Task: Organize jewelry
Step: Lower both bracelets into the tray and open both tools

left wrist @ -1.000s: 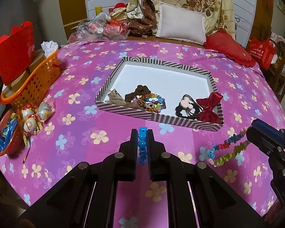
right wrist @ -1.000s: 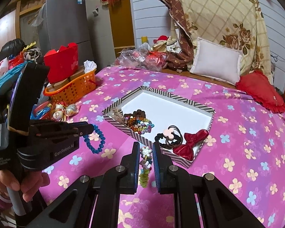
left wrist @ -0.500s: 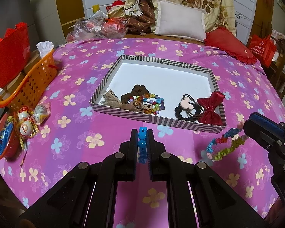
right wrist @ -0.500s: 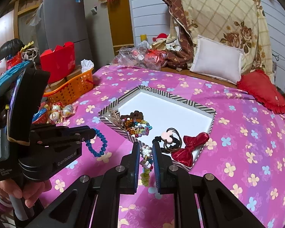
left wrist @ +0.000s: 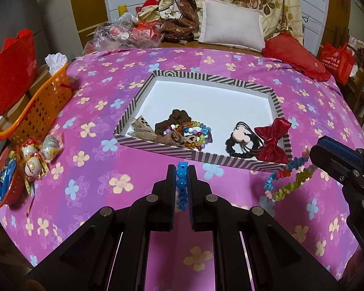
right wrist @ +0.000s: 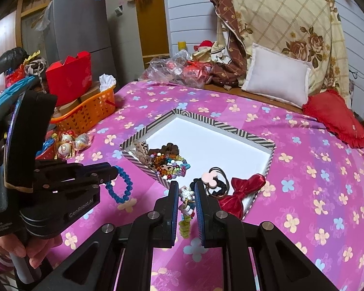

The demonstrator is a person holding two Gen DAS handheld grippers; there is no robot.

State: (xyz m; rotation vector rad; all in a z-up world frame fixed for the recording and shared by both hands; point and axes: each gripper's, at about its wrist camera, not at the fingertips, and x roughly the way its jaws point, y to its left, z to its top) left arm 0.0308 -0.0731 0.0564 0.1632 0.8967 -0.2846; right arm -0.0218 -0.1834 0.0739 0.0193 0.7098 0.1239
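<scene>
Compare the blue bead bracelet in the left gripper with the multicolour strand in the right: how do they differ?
The blue bead bracelet is a single colour of round beads; the multicolour strand mixes blue, red, green and pink spiky pieces. Each hangs clamped in its own gripper, left gripper, right gripper, short of the striped tray.

Blue bead bracelet (left wrist: 181, 187): round translucent beads, pinched between gripper pads, loop hanging above the floral cloth. Multicolour bracelet (left wrist: 286, 181): blue, red and lime-green segments with pale flower charms, likewise pinched, dangling just beside the near right corner of the striped tray (left wrist: 231, 159). Tray: shallow, white floor, black-and-white striped rim. Inside, near edge: brown scrunchie (left wrist: 174, 120) touching a mixed-bead bracelet (left wrist: 198, 135); further right, black hair tie with pink mouse-head charm (left wrist: 240, 138) touching a red satin bow (left wrist: 271, 139).
</scene>
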